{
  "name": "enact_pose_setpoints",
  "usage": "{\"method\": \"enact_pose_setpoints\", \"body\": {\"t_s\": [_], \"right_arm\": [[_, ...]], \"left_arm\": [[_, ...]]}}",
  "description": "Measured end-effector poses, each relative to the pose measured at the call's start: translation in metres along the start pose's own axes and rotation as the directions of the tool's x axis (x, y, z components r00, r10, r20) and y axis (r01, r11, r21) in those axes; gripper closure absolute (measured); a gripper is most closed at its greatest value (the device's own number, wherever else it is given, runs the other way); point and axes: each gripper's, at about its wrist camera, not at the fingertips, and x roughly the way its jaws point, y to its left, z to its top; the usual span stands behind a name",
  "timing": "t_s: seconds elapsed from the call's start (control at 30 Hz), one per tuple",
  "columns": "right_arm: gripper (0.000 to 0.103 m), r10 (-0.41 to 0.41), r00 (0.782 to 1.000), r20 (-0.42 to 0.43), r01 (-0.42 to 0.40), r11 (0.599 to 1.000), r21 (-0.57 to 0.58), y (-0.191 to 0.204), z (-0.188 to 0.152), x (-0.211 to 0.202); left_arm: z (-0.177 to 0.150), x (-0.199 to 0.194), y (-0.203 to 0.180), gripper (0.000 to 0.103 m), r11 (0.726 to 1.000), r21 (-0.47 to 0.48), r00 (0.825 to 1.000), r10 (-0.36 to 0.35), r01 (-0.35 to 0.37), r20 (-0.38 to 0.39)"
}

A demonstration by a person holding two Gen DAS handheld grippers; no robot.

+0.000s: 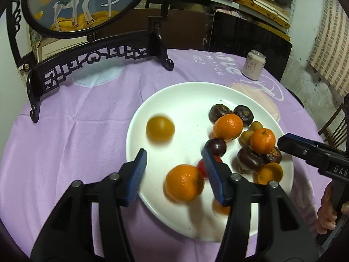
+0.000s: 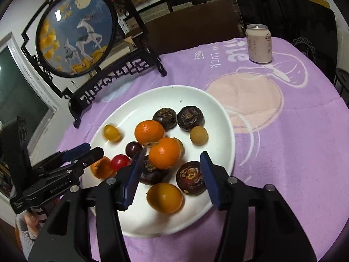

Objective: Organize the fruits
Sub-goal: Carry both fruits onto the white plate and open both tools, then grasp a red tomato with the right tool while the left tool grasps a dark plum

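Both grippers hover open over the plate of mixed fruit.

Left wrist view: the left gripper (image 1: 174, 163) has its fingers spread, holding nothing, above the near side of the plate (image 1: 185, 93); a mandarin (image 1: 184, 182) lies between them, so lower straight and close gently. Right wrist view: the right gripper (image 2: 172, 168), also spread and holding nothing, hangs over the plate's near rim, above a yellow fruit (image 2: 164, 197).

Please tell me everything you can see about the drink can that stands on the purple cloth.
The can is short, pale pink, with a silver metal top that looks unopened, though this is hard to tell. Dark small print runs down its side, too small to read. It stands upright on the purple tablecloth, near the table's far edge, beside the white printed lettering, in front of a dark chair back. It is apart from the white plate, and neither gripper touches it.
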Motion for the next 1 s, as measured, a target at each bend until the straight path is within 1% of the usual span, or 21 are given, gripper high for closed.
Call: {"method": "enact_pose_setpoints", "body": {"t_s": [0.07, 0.13, 0.2, 0.33, 0.4, 0.53, 0.57, 0.6, 0.63, 0.73, 0.9, 0.97, 1.0], "right_arm": [[0.049, 0.021, 1.0, 0.006, -0.021, 1.0, 0.015, -0.001, -0.003, -0.009], [0.049, 0.02, 1.0, 0.012, -0.02, 1.0, 0.008, 0.0, -0.008, -0.017], [0.049, 0.018, 1.0, 0.017, -0.018, 1.0, 0.004, 0.002, -0.014, -0.024], [0.049, 0.033, 0.999, 0.021, -0.033, 0.999, 0.008, 0.003, -0.032, -0.041], [0.049, 0.038, 0.999, 0.024, -0.038, 0.999, 0.004, 0.002, -0.043, -0.049], [0.049, 0.051, 0.999, 0.014, -0.051, 0.999, -0.008, 0.004, -0.068, -0.065], [0.049, 0.05, 0.999, 0.012, -0.05, 0.999, -0.014, 0.005, -0.077, -0.07], [0.049, 0.053, 0.998, 0.014, -0.053, 0.998, -0.016, 0.006, -0.083, -0.073], [0.049, 0.055, 0.998, 0.012, -0.054, 0.998, -0.015, 0.006, -0.09, -0.077], [0.049, 0.065, 0.998, -0.008, -0.065, 0.998, -0.013, 0.008, -0.111, -0.083], [0.049, 0.058, 0.997, -0.046, -0.06, 0.998, -0.037, 0.015, -0.133, -0.083], [0.049, 0.052, 0.998, -0.046, -0.055, 0.997, -0.056, 0.02, -0.138, -0.083], [0.049, 0.049, 0.998, -0.044, -0.051, 0.997, -0.062, 0.021, -0.139, -0.083]], "left_arm": [[-0.003, -0.007, 0.001, 0.046, 1.0, -0.004, 1.0, 0.0, 0.001, 0.008], [-0.008, -0.016, 0.002, 0.037, 1.0, -0.01, 1.0, 0.009, -0.009, 0.022], [-0.015, -0.026, 0.007, 0.034, 0.999, -0.036, 0.999, 0.012, -0.011, 0.033], [-0.03, -0.043, 0.012, 0.033, 0.998, -0.064, 0.999, 0.001, 0.002, 0.033], [-0.041, -0.053, 0.013, 0.029, 0.997, -0.071, 0.999, 0.001, 0.002, 0.04], [-0.063, -0.07, 0.004, 0.027, 0.999, -0.035, 0.998, 0.03, -0.028, 0.048], [-0.07, -0.076, 0.001, 0.025, 0.999, -0.029, 0.998, 0.034, -0.032, 0.053], [-0.073, -0.079, 0.0, 0.019, 0.999, -0.03, 0.998, 0.038, -0.036, 0.057], [-0.078, -0.085, -0.001, 0.016, 0.999, -0.031, 0.997, 0.045, -0.043, 0.063], [-0.089, -0.095, -0.002, 0.016, 0.998, -0.035, 0.997, 0.047, -0.045, 0.068], [-0.113, -0.109, -0.005, 0.015, 0.997, -0.04, 0.996, 0.064, -0.062, 0.057], [-0.121, -0.112, -0.009, 0.014, 0.997, -0.024, 0.996, 0.075, -0.074, 0.056], [-0.124, -0.114, -0.012, 0.01, 0.997, -0.014, 0.995, 0.083, -0.082, 0.058]]}}
